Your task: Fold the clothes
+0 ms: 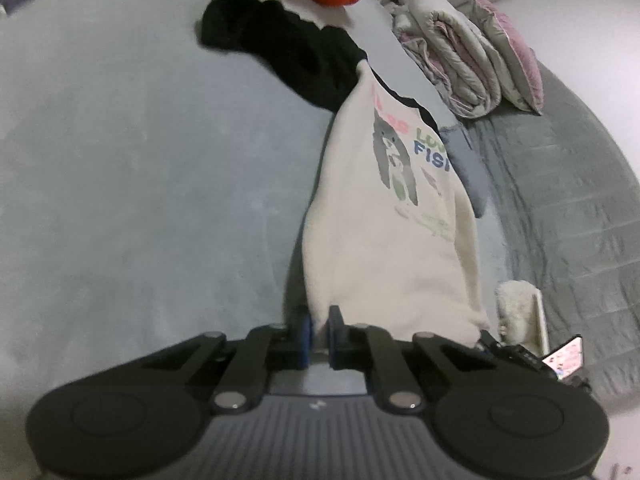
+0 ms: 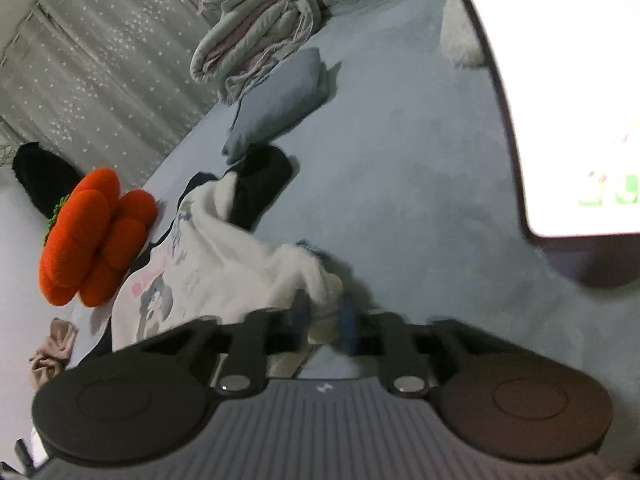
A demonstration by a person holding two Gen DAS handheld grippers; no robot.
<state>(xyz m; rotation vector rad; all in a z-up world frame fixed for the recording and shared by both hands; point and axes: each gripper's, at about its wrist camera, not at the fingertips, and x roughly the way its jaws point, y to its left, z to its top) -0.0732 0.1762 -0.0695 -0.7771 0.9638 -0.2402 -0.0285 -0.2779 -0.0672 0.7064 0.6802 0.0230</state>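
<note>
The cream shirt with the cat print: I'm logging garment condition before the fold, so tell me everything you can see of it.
The cream shirt looks like soft, fleecy knit, with black sleeves and a black collar edge. Its front shows a grey cartoon cat and coloured lettering, only partly readable. It is stretched out and rumpled, not yet folded, over the pale blue bed cover. The left tool pinches its hem; the right tool grips another bunched edge.

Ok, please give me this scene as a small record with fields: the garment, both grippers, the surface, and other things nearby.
garment: cream shirt with black sleeves and a cat print, held up by its hem
left gripper: shut on the shirt hem
right gripper: shut on bunched cream fabric, blurred
surface: pale blue bed cover
nearby: orange plush cushion; folded quilt; blue-grey pillow
</note>
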